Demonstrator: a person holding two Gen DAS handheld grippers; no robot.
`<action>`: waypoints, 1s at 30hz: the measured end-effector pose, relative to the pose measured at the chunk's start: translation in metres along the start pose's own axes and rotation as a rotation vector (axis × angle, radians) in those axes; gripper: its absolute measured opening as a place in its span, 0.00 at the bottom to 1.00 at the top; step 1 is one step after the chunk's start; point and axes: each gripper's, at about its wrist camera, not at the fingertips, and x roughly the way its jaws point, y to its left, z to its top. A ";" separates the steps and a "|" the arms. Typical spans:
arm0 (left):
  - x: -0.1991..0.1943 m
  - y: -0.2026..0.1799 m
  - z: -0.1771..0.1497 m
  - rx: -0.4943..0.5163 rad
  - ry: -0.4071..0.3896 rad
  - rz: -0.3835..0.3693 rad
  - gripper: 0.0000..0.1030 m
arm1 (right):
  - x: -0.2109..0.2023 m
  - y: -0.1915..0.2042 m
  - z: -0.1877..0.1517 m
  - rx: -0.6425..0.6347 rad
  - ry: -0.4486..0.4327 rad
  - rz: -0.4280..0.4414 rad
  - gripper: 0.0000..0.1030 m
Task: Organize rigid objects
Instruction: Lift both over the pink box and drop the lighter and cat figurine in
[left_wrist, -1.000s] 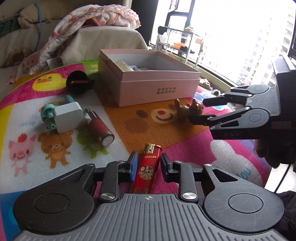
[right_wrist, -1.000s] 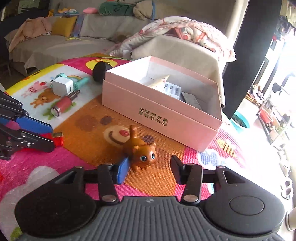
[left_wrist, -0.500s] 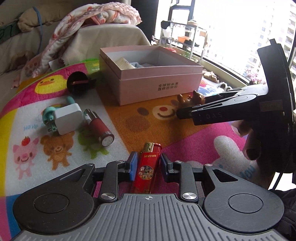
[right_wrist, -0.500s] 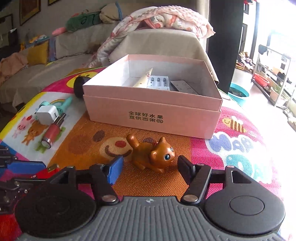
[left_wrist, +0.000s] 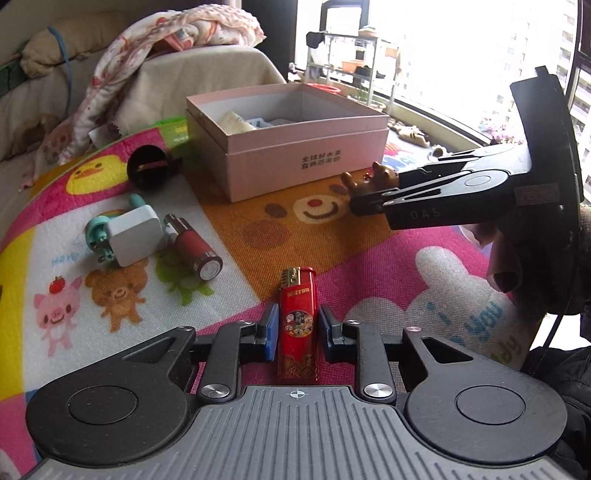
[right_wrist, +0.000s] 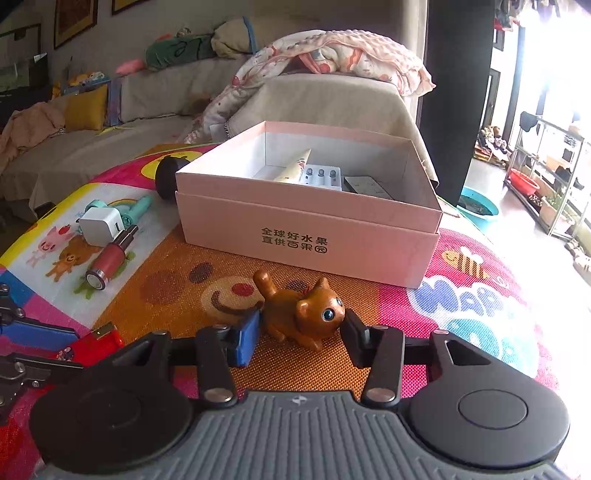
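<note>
A red lighter (left_wrist: 297, 295) lies on the colourful play mat (left_wrist: 240, 236), and my left gripper (left_wrist: 297, 326) is shut on its lower body. A brown cat figurine (right_wrist: 303, 314) stands on the mat in front of the open pink box (right_wrist: 295, 240). My right gripper (right_wrist: 301, 328) has the cat between its jaws; they are closing, with the blue pad at its rear and the black pad at its face. In the left wrist view the right gripper (left_wrist: 364, 201) reaches in from the right, with the cat (left_wrist: 380, 177) at its tips and the pink box (left_wrist: 306, 162) behind.
Left on the mat lie a white charger (left_wrist: 135, 234), a teal item (left_wrist: 99, 229), a red cylinder (left_wrist: 192, 247) and a black round item (left_wrist: 147, 166). The box holds a cone (right_wrist: 295, 166) and flat items. A sofa with a blanket (right_wrist: 332, 55) stands behind.
The right gripper's jaws widened, levelled out around the cat, then closed in on both its sides. The left gripper's pads tightened slightly on the lighter and stayed in place.
</note>
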 end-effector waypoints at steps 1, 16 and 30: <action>0.000 0.000 0.001 -0.008 -0.003 -0.003 0.26 | -0.004 -0.001 -0.001 -0.007 -0.007 0.007 0.46; -0.043 0.036 0.197 0.003 -0.429 -0.023 0.26 | -0.086 -0.042 0.105 -0.046 -0.371 -0.089 0.45; 0.130 0.070 0.211 -0.097 -0.012 -0.003 0.26 | 0.035 -0.016 0.101 -0.050 -0.009 0.113 0.46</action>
